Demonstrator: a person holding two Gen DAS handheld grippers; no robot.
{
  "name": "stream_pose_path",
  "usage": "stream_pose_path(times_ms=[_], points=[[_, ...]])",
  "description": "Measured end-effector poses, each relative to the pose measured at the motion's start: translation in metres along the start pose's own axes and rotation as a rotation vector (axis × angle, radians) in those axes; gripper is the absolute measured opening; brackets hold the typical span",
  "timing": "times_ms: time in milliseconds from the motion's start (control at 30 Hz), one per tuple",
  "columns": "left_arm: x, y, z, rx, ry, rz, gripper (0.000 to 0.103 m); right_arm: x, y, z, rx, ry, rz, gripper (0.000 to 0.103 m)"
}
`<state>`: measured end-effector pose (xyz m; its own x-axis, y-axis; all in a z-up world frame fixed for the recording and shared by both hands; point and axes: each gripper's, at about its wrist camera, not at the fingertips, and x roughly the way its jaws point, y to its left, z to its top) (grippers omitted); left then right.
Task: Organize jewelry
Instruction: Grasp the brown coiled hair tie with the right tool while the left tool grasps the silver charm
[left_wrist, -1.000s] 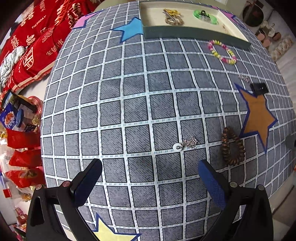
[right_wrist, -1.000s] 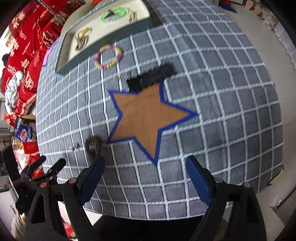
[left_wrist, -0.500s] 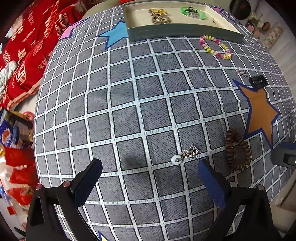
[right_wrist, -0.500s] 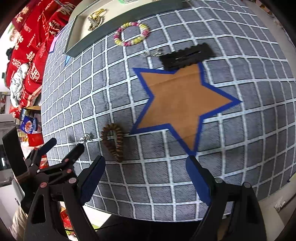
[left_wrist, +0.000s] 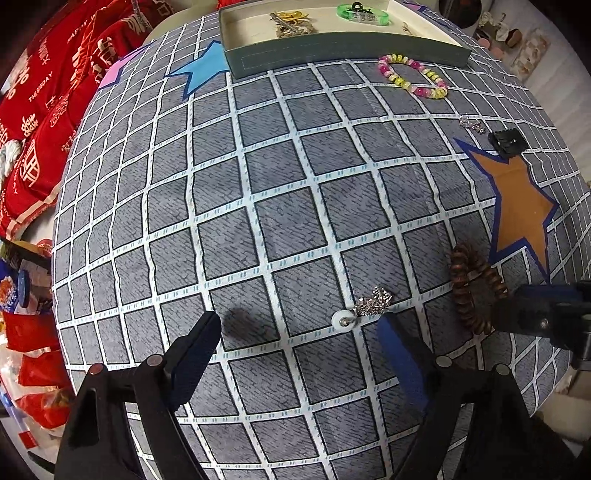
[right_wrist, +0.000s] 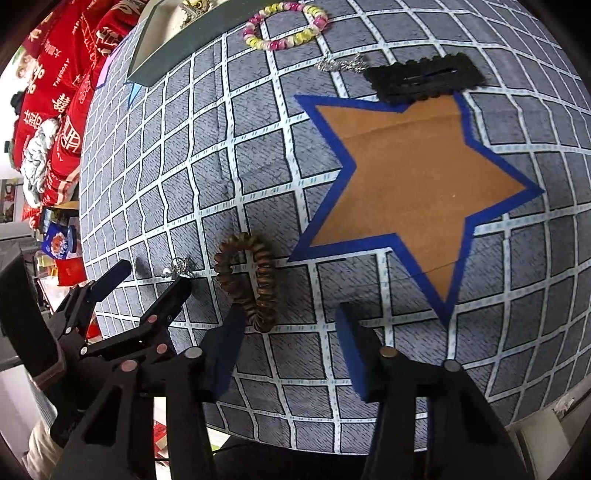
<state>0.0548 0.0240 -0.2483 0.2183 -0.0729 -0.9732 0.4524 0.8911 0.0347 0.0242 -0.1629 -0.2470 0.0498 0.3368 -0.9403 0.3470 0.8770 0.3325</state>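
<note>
My left gripper (left_wrist: 299, 332) is open, low over the checked cloth. A silver chain with a white ring (left_wrist: 364, 306) lies just ahead of its right finger. A brown coil bracelet (left_wrist: 472, 288) lies to the right. My right gripper (right_wrist: 288, 317) is open, its left finger beside the brown coil bracelet (right_wrist: 251, 277). The left gripper (right_wrist: 147, 280) shows there at the chain (right_wrist: 179, 267). A pink and yellow bead bracelet (left_wrist: 412, 75), a small silver piece (left_wrist: 472, 123) and a black hair clip (left_wrist: 506, 142) lie farther back. The grey tray (left_wrist: 332, 55) at the far edge holds several pieces.
An orange star patch (right_wrist: 406, 177) lies on the cloth ahead of the right gripper. A blue star patch (left_wrist: 201, 70) sits left of the tray. Red cushions (left_wrist: 44, 103) and boxes lie beyond the table's left edge. The table edge falls away at the right.
Both grippers have moved forward and lower toward the cloth. The chain and the coil bracelet now sit close to the fingertips. Both stay open.
</note>
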Motion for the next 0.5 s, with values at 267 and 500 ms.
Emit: stream_pose_path(times_ms=[267,500], points=[[-0.003,-0.020,0.017,0.046,-0.018,-0.020,0.076,0.006,0.013,0.002,-0.055,0.004,-0.060,0.017],[-0.013,-0.050,0.027,0.084,-0.017,-0.079,0.028,0.006,0.011,0.000,-0.051,-0.004,-0.057,0.012]])
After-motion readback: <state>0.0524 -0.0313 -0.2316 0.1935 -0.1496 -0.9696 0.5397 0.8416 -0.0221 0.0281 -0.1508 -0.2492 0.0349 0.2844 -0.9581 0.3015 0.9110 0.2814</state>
